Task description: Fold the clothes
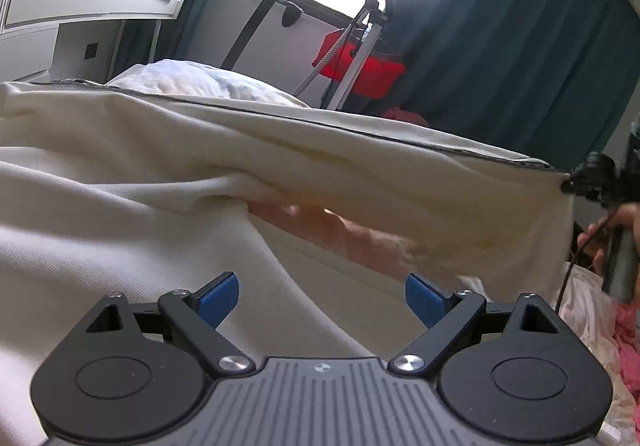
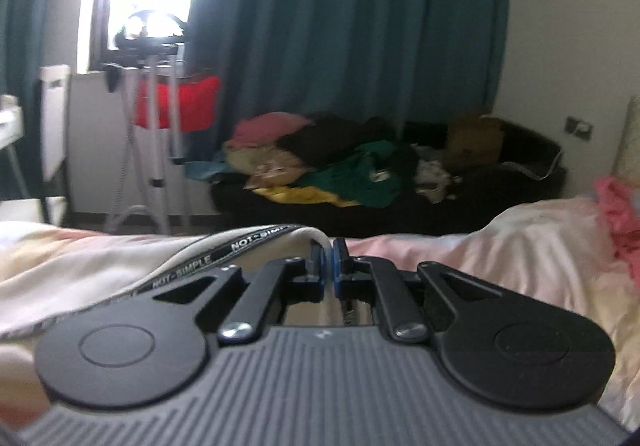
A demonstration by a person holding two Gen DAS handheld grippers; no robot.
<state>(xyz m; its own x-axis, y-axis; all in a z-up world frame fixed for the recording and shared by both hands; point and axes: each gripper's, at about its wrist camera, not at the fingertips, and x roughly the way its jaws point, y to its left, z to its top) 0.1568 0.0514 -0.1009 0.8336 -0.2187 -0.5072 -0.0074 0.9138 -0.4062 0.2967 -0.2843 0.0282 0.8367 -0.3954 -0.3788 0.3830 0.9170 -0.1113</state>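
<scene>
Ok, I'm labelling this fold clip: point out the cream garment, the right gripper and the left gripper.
cream garment (image 1: pixel 120 214), left wrist view, on its flat body.
right gripper (image 2: pixel 331 258), right wrist view, between its fingertips.
left gripper (image 1: pixel 322 300), left wrist view, between its fingertips.

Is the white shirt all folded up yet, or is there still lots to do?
Not folded yet. The right gripper is shut on the cream garment's trimmed edge and holds a corner up, so one side hangs in the air. The left gripper is open above the cloth, holding nothing. No neat fold shows so far. Pink clothes on the bed and a heap of clothes on the dark sofa look unfolded too.
</scene>
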